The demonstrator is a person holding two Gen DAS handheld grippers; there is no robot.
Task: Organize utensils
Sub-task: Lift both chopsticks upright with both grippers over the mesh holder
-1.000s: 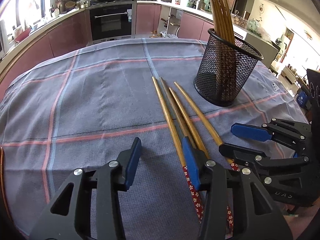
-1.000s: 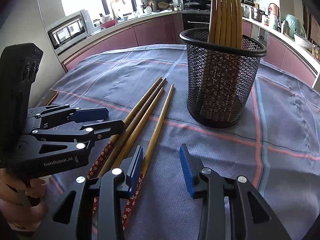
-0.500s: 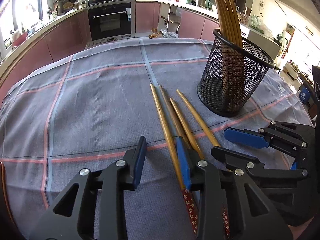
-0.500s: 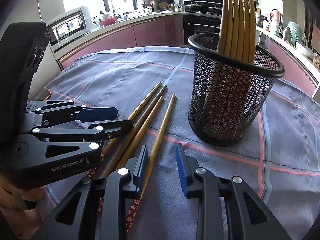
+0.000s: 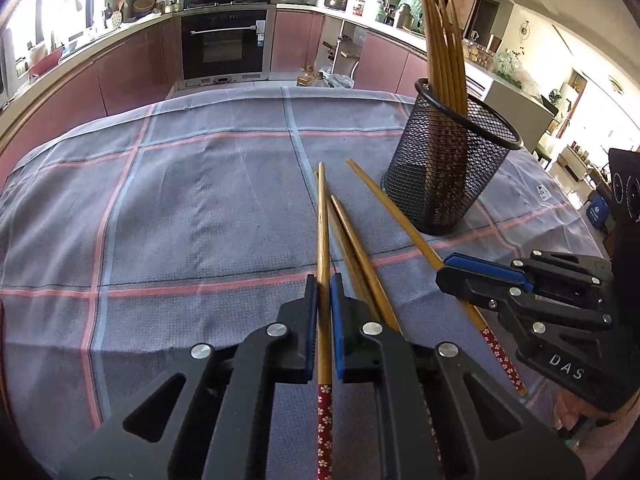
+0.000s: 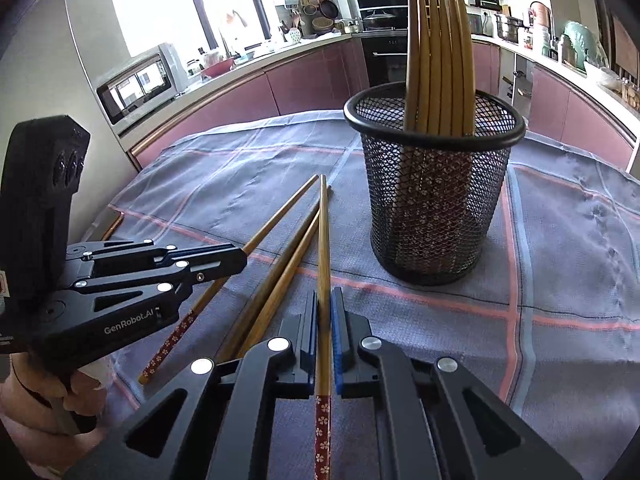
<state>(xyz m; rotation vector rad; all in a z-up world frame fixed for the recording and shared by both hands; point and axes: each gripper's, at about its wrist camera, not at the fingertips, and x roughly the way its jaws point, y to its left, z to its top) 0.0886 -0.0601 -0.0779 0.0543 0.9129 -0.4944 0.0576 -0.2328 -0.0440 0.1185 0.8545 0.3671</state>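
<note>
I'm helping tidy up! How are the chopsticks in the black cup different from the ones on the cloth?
The chopsticks in the mesh cup stand nearly upright, while the chopsticks on the cloth lie flat. The cup's chopsticks have their red flowery ends down inside the mesh cup; the flat ones show theirs near the camera. The cup's bunch is packed together; the flat ones are spread apart, and two are clamped in jaws. All look like one matching wooden set.

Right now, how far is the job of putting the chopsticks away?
Done: several chopsticks stand in the mesh holder. In hand: the left gripper and right gripper each clamp one chopstick. Left: two loose chopsticks on the tablecloth.
</note>
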